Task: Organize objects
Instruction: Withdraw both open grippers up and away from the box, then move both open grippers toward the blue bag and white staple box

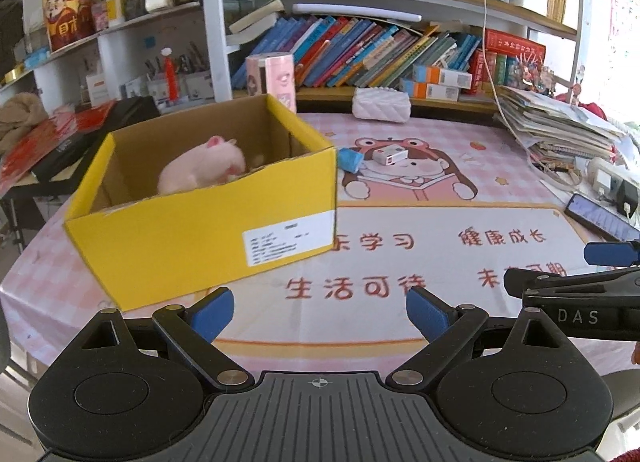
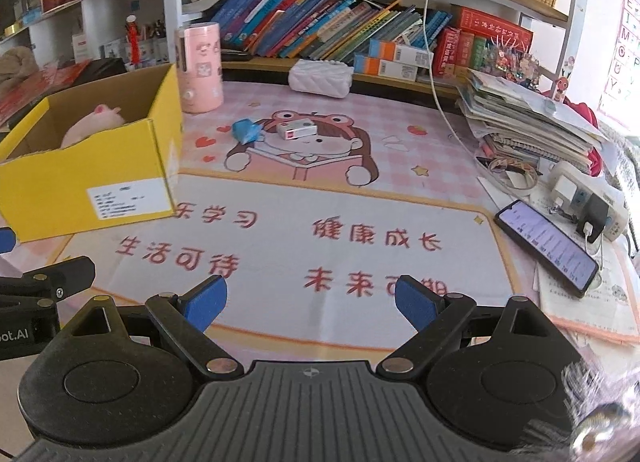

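A yellow cardboard box (image 1: 208,218) stands on the left of the pink desk mat, also in the right wrist view (image 2: 84,178). A pink plush toy (image 1: 202,170) lies inside it, also seen from the right wrist (image 2: 94,122). A small blue packet (image 1: 350,159) (image 2: 247,130) and a small white-and-red box (image 1: 391,154) (image 2: 297,128) lie on the mat beyond the box. My left gripper (image 1: 320,312) is open and empty, low near the box's front corner. My right gripper (image 2: 310,302) is open and empty over the mat's text. Part of the right gripper also shows in the left wrist view (image 1: 580,294).
A pink cylinder (image 2: 200,66) stands behind the box. A white quilted pouch (image 2: 320,77) sits at the shelf foot. A phone (image 2: 546,246), power strip (image 2: 588,198) and stacked papers (image 2: 528,122) fill the right side. Bookshelves line the back.
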Tool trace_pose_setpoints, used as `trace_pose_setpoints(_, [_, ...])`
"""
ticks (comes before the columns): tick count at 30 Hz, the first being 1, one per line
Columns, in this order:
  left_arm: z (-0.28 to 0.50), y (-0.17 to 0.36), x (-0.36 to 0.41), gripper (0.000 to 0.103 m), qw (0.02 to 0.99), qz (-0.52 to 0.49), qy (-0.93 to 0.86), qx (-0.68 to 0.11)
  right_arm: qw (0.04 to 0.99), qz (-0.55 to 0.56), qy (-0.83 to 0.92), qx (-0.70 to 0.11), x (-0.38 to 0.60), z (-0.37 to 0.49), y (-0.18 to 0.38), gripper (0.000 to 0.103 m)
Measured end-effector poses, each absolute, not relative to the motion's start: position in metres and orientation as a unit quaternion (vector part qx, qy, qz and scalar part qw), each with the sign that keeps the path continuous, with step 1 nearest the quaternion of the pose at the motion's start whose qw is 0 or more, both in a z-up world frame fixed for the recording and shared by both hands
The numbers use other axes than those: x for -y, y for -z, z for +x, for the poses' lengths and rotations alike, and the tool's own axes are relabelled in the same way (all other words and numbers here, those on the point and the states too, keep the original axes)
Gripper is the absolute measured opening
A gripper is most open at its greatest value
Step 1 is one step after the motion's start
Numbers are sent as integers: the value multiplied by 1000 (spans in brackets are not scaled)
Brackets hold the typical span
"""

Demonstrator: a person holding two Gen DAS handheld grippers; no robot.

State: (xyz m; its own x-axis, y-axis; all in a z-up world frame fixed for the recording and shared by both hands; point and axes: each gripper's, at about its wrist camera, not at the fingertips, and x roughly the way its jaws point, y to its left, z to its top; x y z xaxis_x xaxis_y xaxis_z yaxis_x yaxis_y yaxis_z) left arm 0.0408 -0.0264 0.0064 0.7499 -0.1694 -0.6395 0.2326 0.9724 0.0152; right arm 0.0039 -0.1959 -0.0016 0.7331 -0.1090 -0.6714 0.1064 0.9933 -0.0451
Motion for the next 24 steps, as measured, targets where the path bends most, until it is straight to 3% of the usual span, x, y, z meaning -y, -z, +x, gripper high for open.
trace_pose_setpoints(24, [106,-2,106,95,929,47,129,-344,926,-17,31,-376,266,91,4,91])
